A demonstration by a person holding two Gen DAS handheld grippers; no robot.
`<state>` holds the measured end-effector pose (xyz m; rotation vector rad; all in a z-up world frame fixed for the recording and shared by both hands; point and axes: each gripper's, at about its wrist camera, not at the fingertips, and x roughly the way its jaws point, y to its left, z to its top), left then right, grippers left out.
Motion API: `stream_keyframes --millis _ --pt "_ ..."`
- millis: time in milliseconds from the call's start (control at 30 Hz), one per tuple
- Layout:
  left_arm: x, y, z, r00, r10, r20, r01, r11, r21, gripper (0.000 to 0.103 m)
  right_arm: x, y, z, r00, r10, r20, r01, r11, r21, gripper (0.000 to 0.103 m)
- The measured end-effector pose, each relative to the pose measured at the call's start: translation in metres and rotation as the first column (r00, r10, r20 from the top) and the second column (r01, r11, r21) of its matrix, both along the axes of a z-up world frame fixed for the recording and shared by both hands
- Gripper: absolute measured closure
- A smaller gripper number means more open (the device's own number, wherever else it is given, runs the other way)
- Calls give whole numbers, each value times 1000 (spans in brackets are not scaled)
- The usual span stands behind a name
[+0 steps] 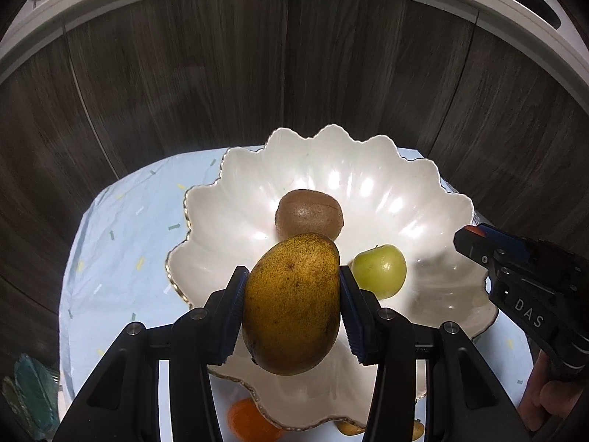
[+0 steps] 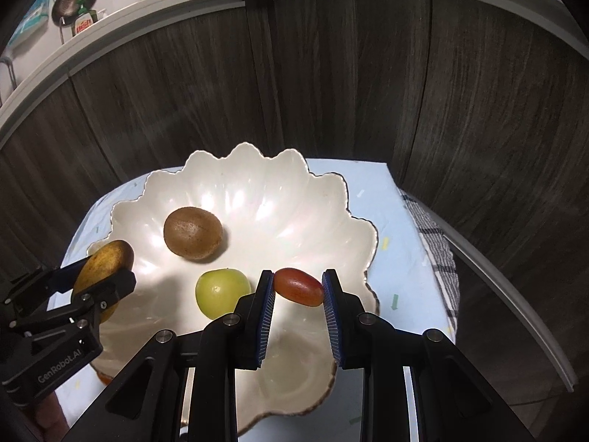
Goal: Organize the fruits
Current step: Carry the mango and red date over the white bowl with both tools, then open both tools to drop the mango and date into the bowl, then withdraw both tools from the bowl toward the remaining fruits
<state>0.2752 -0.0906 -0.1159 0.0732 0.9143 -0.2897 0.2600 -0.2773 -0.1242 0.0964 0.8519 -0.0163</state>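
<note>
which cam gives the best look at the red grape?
Right wrist: the red grape sits in full view, pinched between the right gripper fingers over the white bowl. Left wrist shows only a red sliver at that gripper's tips.

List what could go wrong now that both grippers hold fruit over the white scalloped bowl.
The big yellow-brown mango, clamped in the left gripper, could knock the brown kiwi or small green apple when released. The red oval grape, pinched only at the right gripper's fingertips, might slip or bruise.
</note>
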Motion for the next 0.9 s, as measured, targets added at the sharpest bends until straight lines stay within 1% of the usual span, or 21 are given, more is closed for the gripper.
stream_keyframes --millis 133,200,267,333,367,400,433,467,500,567,633,733,833,900 --pt "4 -4 -6 1000 -14 -27 14 1000 9 56 5 1 -3 1000 2 -8 -2 1000 6 75" --pt "4 -4 -8 999 -11 -32 11 1000 13 51 7 1 -3 1000 5 -10 -5 1000 3 74" --pt "3 -2 -3 1000 5 -12 -5 1000 11 33 8 1 -1 1000 4 -11 -4 1000 -4 74" --pt "4 -1 1 1000 14 -1 -14 1000 11 26 8 1 1 1000 5 -8 -5 1000 2 64" --pt "3 -1 3 1000 19 4 -19 1000 18 25 8 0 2 1000 1 -4 -1 1000 0 51" --pt "3 0 4 1000 20 6 -20 1000 21 24 7 0 4 1000 -7 4 7 1000 -8 42" --pt "3 1 6 1000 23 8 -24 999 25 23 5 0 6 1000 -15 13 15 1000 -15 38" --pt "2 2 7 1000 27 10 -28 999 27 22 4 -1 8 1000 -21 20 22 1000 -20 31" --pt "2 3 9 999 34 12 -34 999 30 21 3 -1 10 999 -31 25 31 999 -25 26" --pt "0 5 12 999 44 18 -45 998 39 14 0 -3 14 999 -41 32 42 999 -25 25" --pt "-4 7 17 998 54 32 -55 997 48 10 -4 -4 17 998 -48 32 48 999 -22 25" --pt "-11 10 25 998 47 44 -49 998 43 9 -11 -3 22 998 -51 42 52 998 -19 25" --pt "-20 14 32 997 53 60 -55 998 35 5 -19 0 27 997 -57 46 57 998 -12 25" --pt "-25 18 37 996 60 64 -61 998 25 4 -25 4 31 997 -58 51 58 998 -13 25"
